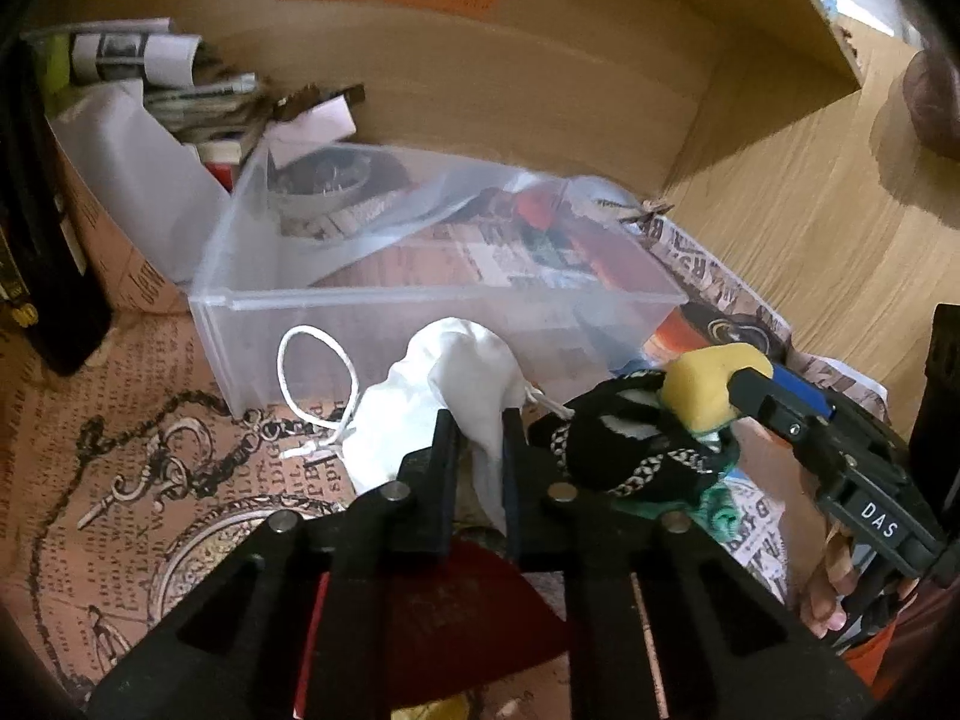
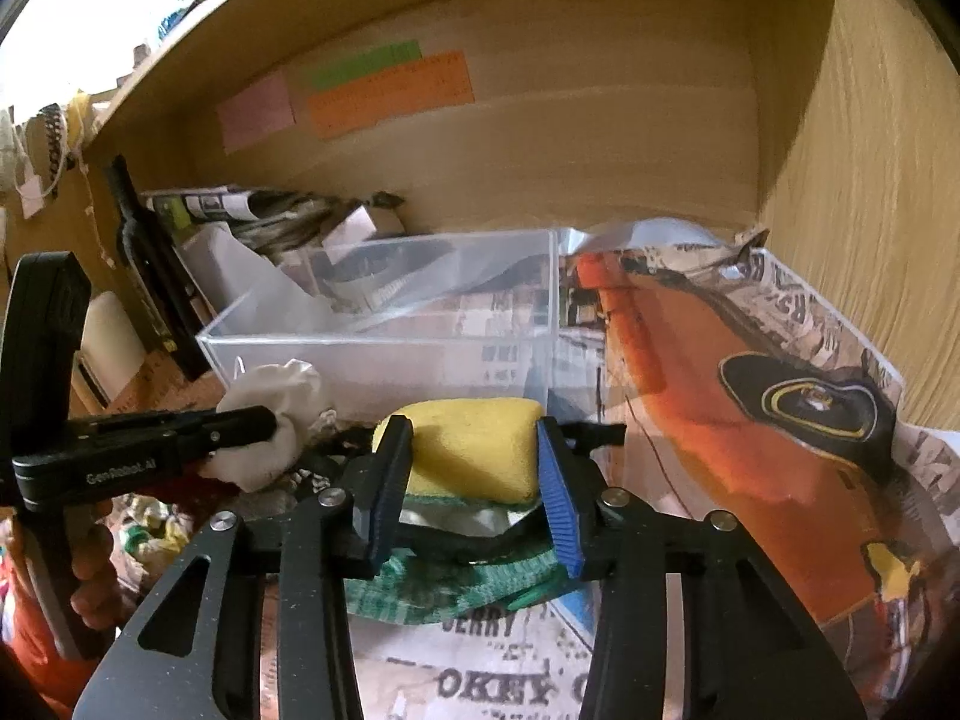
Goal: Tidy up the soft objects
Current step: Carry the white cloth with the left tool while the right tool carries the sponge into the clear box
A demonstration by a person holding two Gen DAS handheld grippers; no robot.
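Observation:
My left gripper [image 1: 477,420] is shut on a white drawstring cloth pouch [image 1: 444,384], which shows at left in the right wrist view [image 2: 270,420]. Its white cord [image 1: 312,372] loops on the paper. My right gripper [image 2: 471,450] is shut on a yellow sponge [image 2: 468,444], also seen in the left wrist view [image 1: 708,384]. Under the sponge lie a black patterned fabric piece [image 1: 624,444] and a green woven cloth [image 2: 444,588]. A clear plastic bin [image 1: 420,300] stands just behind both, shown too in the right wrist view [image 2: 384,336].
This is a wooden shelf nook lined with printed newspaper [image 2: 750,420]. Rolled papers and a box [image 1: 138,120] crowd the back left. A dark object [image 1: 36,252] stands at far left. The wooden side wall [image 2: 870,210] rises on the right. Sticky notes [image 2: 384,90] are on the back wall.

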